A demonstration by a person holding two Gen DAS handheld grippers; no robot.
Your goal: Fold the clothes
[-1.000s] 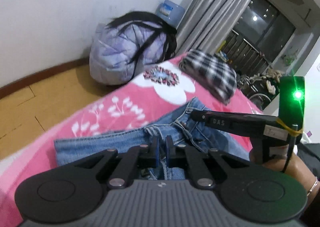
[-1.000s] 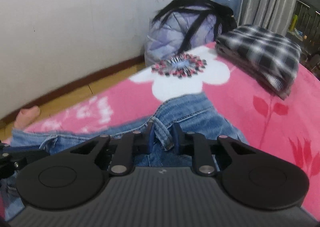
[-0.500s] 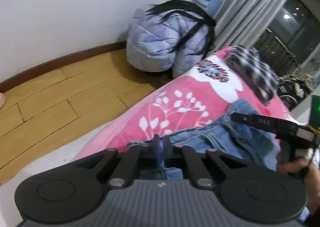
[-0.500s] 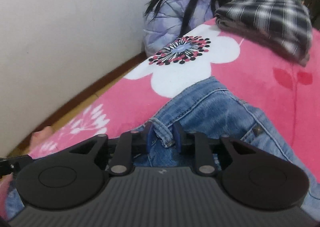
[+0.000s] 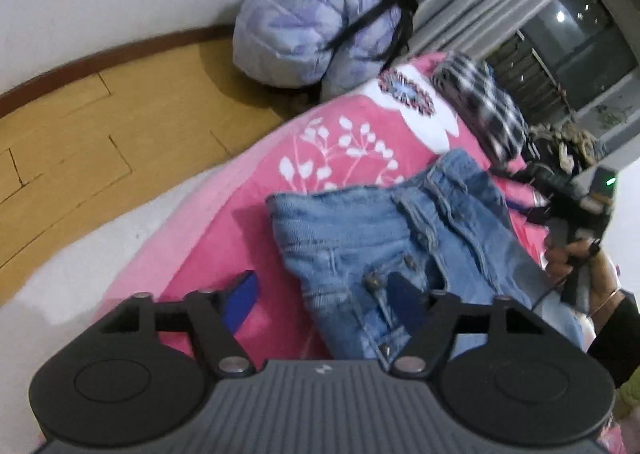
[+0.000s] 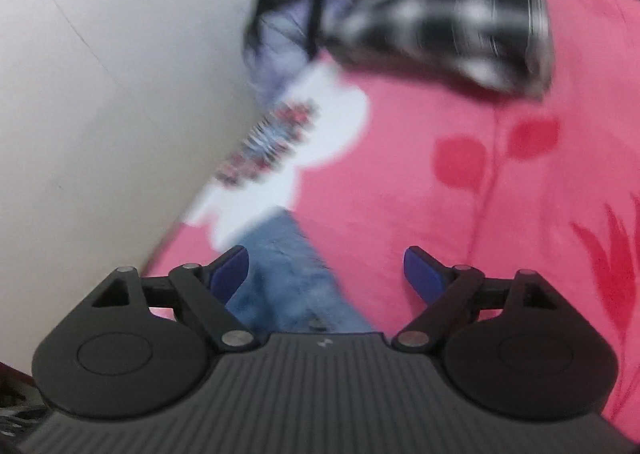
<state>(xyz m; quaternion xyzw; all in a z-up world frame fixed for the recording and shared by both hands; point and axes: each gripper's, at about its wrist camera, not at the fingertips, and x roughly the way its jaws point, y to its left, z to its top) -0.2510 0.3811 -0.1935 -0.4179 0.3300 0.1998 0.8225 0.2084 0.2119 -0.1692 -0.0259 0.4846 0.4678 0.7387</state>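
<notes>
While both grippers stood over the folded jeans (image 5: 384, 238), their jaws were opening and gripped nothing.

The left gripper (image 5: 324, 300) had its blue pads spread, one over the pink blanket (image 5: 248, 213) and one over the denim near the buttons, neither pressing on cloth. The right gripper (image 6: 326, 274) was spread wider, with a blurred strip of the jeans (image 6: 288, 278) lying on the blanket (image 6: 420, 189) between its pads but untouched. The jeans lay bunched near the bed's floor-side edge. A folded checked garment (image 5: 480, 101) rested at the bed's far corner, beside a quilted lilac bundle (image 5: 312, 25) on the wooden floor (image 5: 104, 125). A hand (image 5: 576, 258) held the right gripper's handle.
</notes>
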